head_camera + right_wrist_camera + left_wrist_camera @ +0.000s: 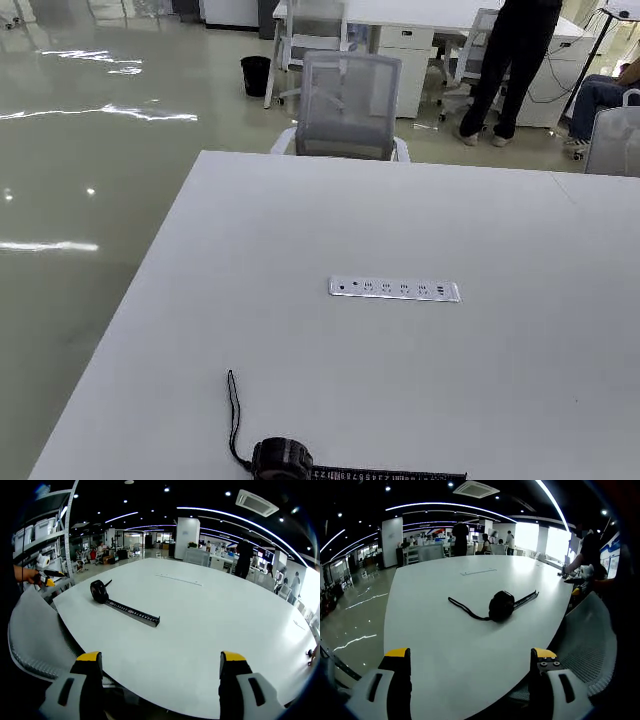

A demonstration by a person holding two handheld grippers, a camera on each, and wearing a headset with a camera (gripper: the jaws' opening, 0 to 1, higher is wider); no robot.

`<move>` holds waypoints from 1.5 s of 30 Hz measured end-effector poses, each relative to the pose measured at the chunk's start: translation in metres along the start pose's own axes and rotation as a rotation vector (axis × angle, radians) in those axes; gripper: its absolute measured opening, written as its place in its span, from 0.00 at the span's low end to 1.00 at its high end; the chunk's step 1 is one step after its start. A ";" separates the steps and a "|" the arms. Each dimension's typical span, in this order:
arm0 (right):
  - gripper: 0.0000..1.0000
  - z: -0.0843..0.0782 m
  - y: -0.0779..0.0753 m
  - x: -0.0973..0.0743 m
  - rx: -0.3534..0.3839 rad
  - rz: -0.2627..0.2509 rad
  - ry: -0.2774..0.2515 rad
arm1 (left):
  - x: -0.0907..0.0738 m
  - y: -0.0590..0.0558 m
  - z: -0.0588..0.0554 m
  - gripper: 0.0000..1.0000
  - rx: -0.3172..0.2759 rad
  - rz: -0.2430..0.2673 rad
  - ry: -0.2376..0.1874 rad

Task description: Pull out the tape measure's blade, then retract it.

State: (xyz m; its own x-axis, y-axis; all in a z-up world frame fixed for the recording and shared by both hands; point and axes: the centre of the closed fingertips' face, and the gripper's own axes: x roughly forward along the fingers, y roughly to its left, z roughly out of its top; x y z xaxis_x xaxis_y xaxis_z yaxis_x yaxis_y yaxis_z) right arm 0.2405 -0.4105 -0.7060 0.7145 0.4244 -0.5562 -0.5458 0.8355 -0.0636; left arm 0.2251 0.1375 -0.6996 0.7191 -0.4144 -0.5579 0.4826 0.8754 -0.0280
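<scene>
Presently, entered from the left: left gripper (pixel 470 653), jaws held wide apart with nothing grasped, poised near the edge of the bench (pixel 400 220) and well short of the tape. Wrist strap (pixel 233 412), black, laid loose on the bench top, trailing from the left side of the case towards the far edge. Tape measure (pixel 282 460), round black case, set down close to the near edge and touched by neither gripper. Blade (pixel 390 474), dark with pale markings, seen drawn out of the case to the right and lying along the near edge. Its hook end (pixel 156 621) is seen resting on the surface in the right gripper view. Power strip (pixel 395 289), white, placed mid-bench, well apart from the tape. Right gripper (pixel 161 656), jaws likewise spread and empty, poised near the bench edge. Progress: the pull-out is judged done, the blade being out. The retraction is judged outstanding, and the case would first have to be grasped.
</scene>
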 end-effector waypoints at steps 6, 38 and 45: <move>0.98 0.004 -0.001 0.009 -0.019 0.027 0.018 | 0.011 -0.010 0.005 0.99 0.061 -0.047 0.041; 0.95 0.022 0.026 0.071 -0.213 0.234 0.117 | 0.072 -0.034 0.036 0.99 0.302 -0.232 0.154; 0.93 0.034 0.032 0.092 -0.277 0.276 0.130 | 0.092 -0.043 0.046 0.97 0.363 -0.276 0.176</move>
State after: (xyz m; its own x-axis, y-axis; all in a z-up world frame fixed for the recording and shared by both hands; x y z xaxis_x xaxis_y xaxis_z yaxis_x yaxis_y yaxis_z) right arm 0.3038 -0.3326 -0.7315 0.4730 0.5572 -0.6825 -0.8194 0.5629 -0.1083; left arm 0.2933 0.0500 -0.7114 0.4593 -0.5426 -0.7033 0.8091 0.5823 0.0792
